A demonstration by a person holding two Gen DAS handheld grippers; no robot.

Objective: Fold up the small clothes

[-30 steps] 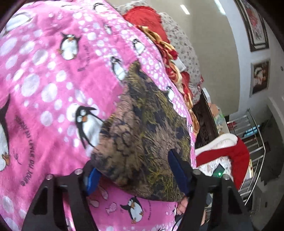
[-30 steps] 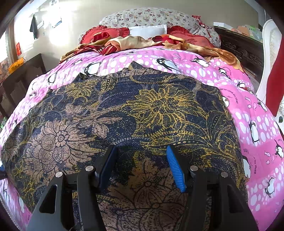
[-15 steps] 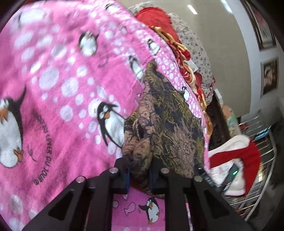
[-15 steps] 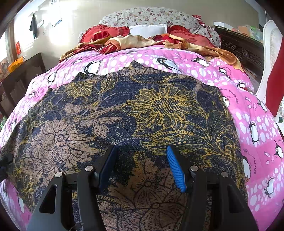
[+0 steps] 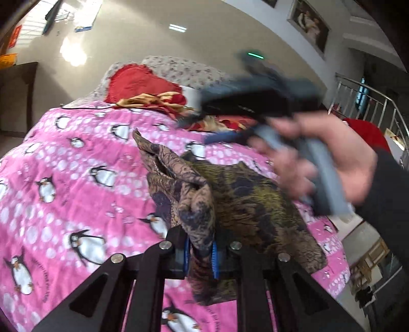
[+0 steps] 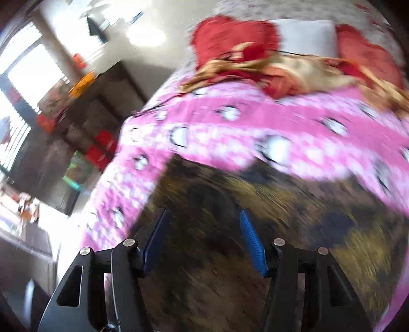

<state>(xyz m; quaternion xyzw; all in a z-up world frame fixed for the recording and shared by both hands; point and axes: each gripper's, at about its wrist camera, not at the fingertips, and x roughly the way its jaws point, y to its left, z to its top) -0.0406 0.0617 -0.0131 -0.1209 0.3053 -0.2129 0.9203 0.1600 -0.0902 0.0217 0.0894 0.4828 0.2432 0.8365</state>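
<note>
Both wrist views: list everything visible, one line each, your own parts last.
Floral garment: one, dark blue and gold, on the blanket, one edge bunched up.
Penguin blanket: one, pink, covering the bed.
Red cushion: one, at the head of the bed.
Framed picture: one, on the wall.
Metal railing: one, silver, right of the bed.
Left tool: black, blue pads, closed on the garment.
Right tool: open above the garment.
Right hand: holding its tool's handle.

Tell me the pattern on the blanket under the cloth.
Pink blanket with white dots and black-and-white penguins; it shows best in the left wrist view.
</note>
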